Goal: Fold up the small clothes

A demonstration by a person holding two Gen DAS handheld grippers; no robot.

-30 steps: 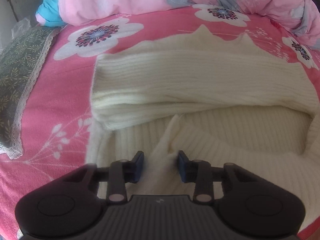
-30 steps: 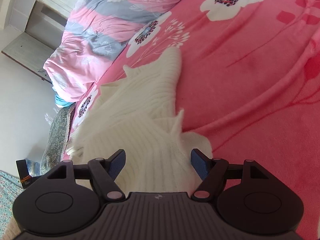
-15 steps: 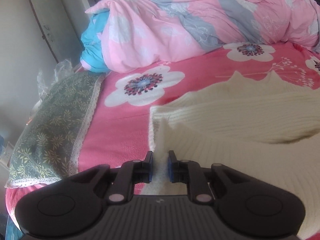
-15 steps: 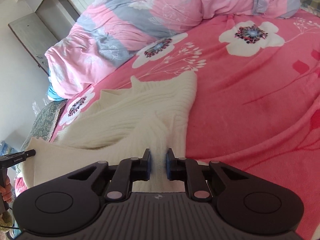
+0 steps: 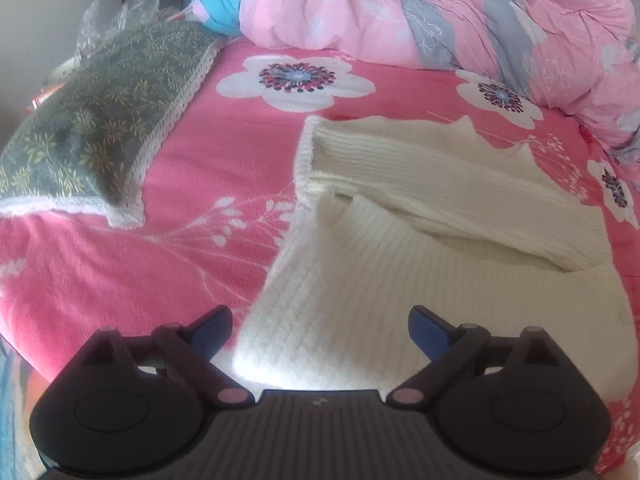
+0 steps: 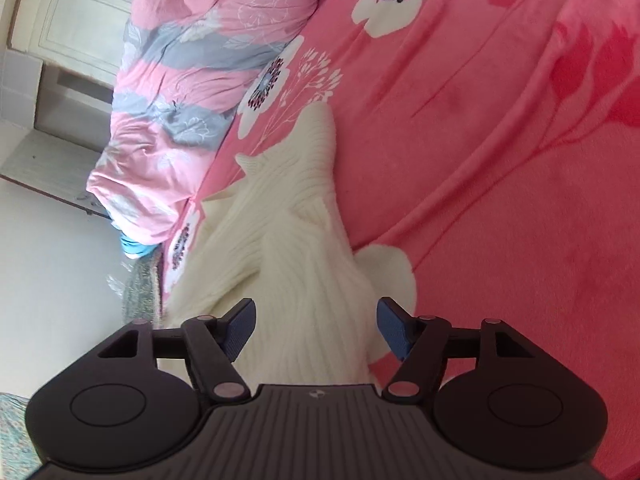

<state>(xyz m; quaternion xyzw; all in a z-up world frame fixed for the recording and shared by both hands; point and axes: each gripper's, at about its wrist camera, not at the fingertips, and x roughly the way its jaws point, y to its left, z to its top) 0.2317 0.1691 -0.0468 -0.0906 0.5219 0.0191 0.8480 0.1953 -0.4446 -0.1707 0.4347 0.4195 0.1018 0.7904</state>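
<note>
A cream ribbed knit sweater point(image 5: 420, 240) lies partly folded on the pink flowered bed sheet point(image 5: 180, 184). A folded band lies across its far part, and the near part spreads toward me. My left gripper point(image 5: 320, 330) is open, its jaws wide apart over the sweater's near left edge, holding nothing. In the right wrist view the same sweater point(image 6: 296, 248) stretches away from me. My right gripper point(image 6: 316, 326) is open, its jaws apart over the sweater's near end.
A bunched pink and grey quilt point(image 5: 440, 12) lies along the back of the bed and shows in the right wrist view point(image 6: 192, 92). A green leaf-print pillow point(image 5: 100, 120) with lace trim lies at the left. Crinkled plastic point(image 5: 116, 16) sits behind it.
Half a second ago both grippers were shut on sweater fabric. Both have let go and now stand open, and the fabric lies flat on the bed.
</note>
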